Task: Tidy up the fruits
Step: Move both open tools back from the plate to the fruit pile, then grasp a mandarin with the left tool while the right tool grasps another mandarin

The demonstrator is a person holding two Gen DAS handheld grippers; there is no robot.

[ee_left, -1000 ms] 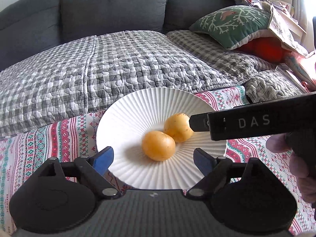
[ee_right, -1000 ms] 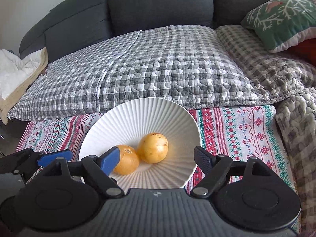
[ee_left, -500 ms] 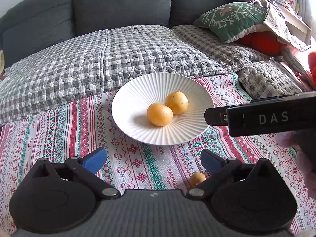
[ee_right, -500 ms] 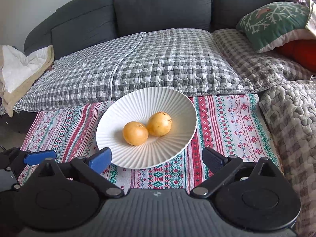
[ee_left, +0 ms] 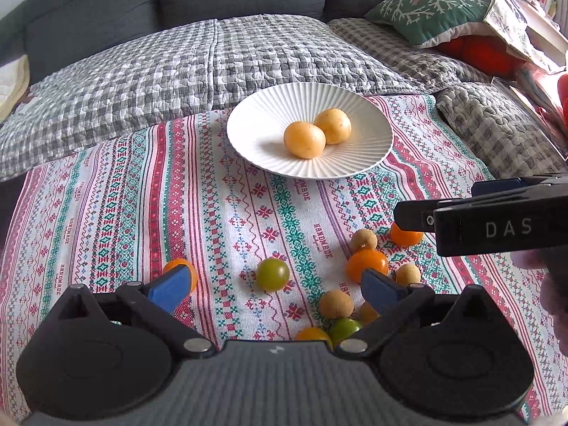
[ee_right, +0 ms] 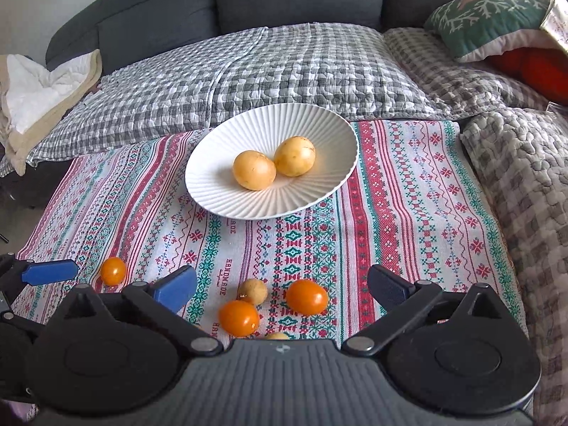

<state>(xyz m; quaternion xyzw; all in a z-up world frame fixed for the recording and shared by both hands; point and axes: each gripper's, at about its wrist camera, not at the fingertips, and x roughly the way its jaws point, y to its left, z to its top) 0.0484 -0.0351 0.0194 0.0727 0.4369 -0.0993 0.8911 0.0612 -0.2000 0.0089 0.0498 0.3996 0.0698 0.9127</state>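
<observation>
– Both grippers status?

– Left gripper (ee_left: pixel 273 287): fingers spread wide, nothing between them, above the near part of the cloth (ee_left: pixel 213 220). Right gripper (ee_right: pixel 282 284): also spread wide, holding nothing. It shows side-on at the right edge of my left view.

– Plate?

– Plate (ee_left: pixel 248 131), white, ribbed, at the far edge of the cloth, against the quilt (ee_left: pixel 177 71). Two yellow fruits (ee_left: pixel 304 140) in it, touching each other.

– Loose fruit?

– All on the near half of the cloth. Green tomato (ee_left: pixel 272 274) alone near the middle. Orange tomato (ee_left: pixel 366 265) right of it, a tan longan (ee_left: pixel 362 240) touching its far side. Another orange one (ee_left: pixel 405 237) partly under the right gripper's tip. One orange tomato (ee_left: pixel 191 273) well to the left, half hidden behind my left finger. More small fruits bunched at the near edge, partly hidden by the left gripper's body.

– Surroundings?

– Green pillow (ee_left: pixel 436 14) at the sofa's far right.
</observation>
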